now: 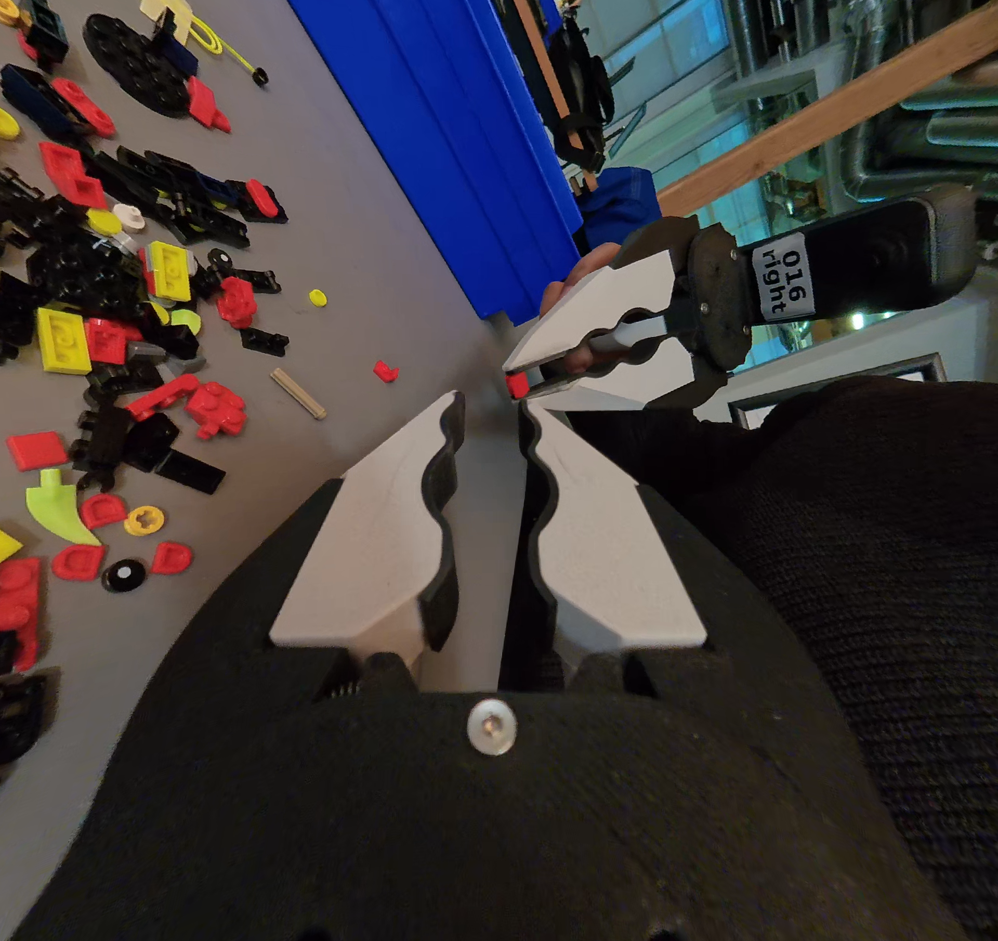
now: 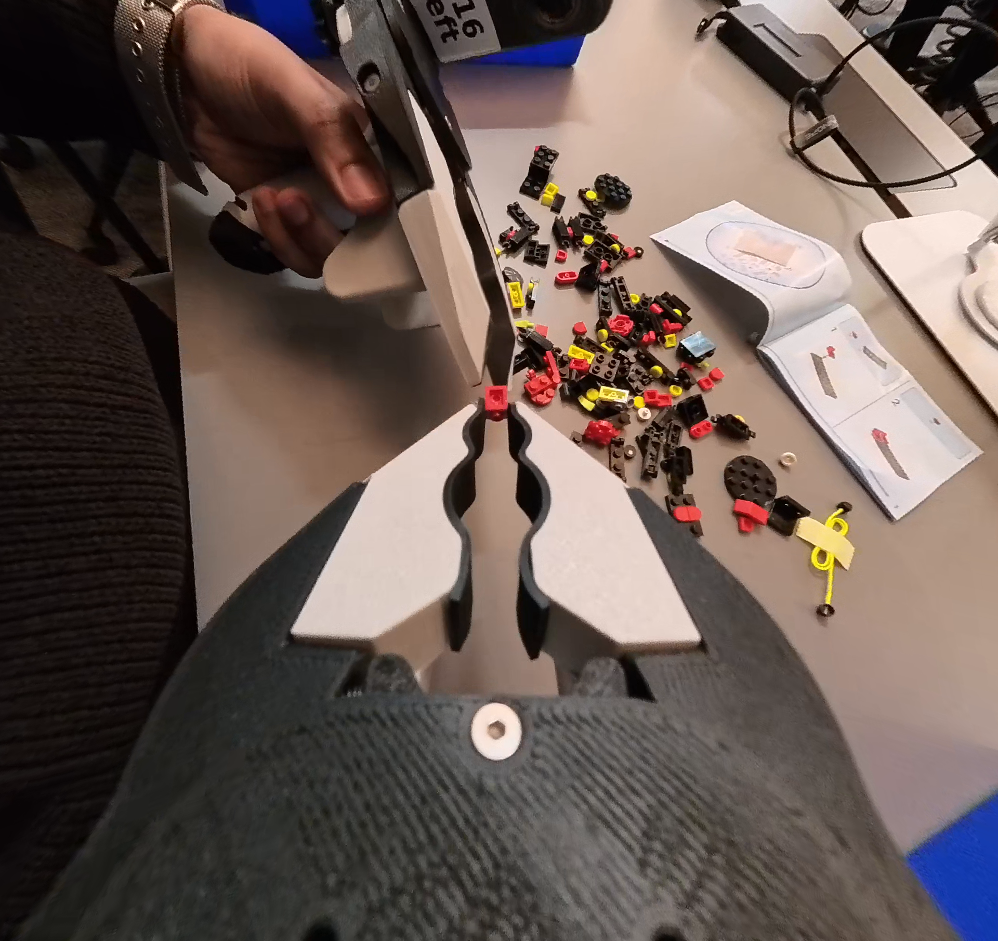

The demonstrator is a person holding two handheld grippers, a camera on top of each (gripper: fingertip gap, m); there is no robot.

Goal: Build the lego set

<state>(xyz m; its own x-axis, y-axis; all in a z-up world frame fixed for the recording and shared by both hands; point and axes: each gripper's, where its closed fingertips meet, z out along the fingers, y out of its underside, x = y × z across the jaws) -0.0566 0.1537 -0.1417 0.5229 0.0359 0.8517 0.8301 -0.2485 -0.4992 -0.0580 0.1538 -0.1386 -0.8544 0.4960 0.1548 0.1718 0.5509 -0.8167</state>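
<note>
Red brick pinched by the right tool; left tool, narrowly parted and empty, should approach squarely above the surface.

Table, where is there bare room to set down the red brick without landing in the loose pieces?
Bare table lies under the right gripper holding the red brick, between the person's dark sleeve and the brick pile. Another free strip runs between the pile and the blue bin. It is crowded from the pile to the booklet.
</note>
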